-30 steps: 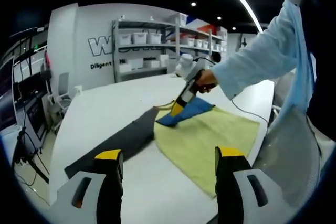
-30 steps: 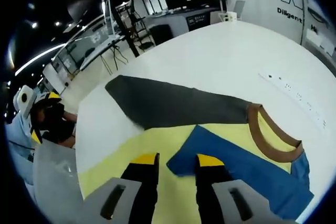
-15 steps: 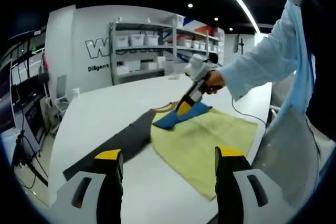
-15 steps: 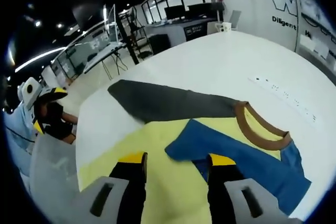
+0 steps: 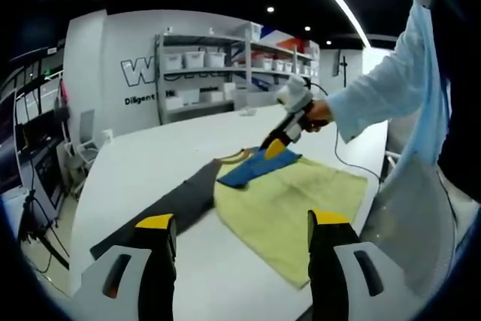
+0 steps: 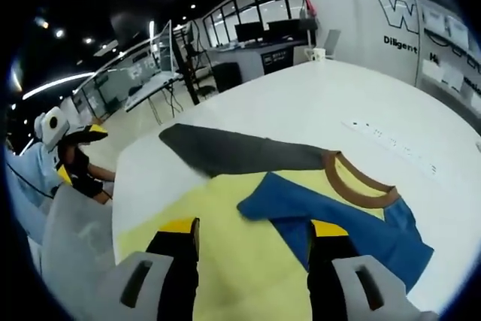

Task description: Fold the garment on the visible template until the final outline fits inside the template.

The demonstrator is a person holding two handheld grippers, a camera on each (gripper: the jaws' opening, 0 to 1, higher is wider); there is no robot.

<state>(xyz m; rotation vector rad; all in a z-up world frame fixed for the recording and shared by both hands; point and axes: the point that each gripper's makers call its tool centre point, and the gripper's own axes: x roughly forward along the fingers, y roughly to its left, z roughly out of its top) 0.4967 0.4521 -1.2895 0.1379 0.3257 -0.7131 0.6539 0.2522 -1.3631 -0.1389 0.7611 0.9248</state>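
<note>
The garment lies flat on the white table [image 5: 150, 155]: a yellow body [image 5: 289, 201], a blue sleeve [image 5: 252, 169] folded inward over it, a brown collar [image 6: 361, 182] and a long dark grey sleeve [image 6: 240, 155] stretched out to one side. My right gripper [image 6: 254, 227] is open and holds nothing. It hovers over the yellow body [image 6: 218, 223], just short of the blue sleeve [image 6: 308, 204]. In the left gripper view that same right gripper [image 5: 275, 146] hangs just above the blue sleeve. My left gripper [image 5: 242, 223] stands wide open near the table's edge, well back from the garment.
A white power strip [image 6: 387, 139] lies on the table beyond the collar. Shelves with white bins [image 5: 218, 58] stand behind the table. The person's pale sleeve [image 5: 376, 84] reaches in from the right. Office desks and screens [image 6: 263, 43] fill the background.
My right gripper's jaws have spread apart and let go of the blue sleeve, then lifted back from it. The sleeve stays folded on the yellow body. The left gripper has barely moved.
</note>
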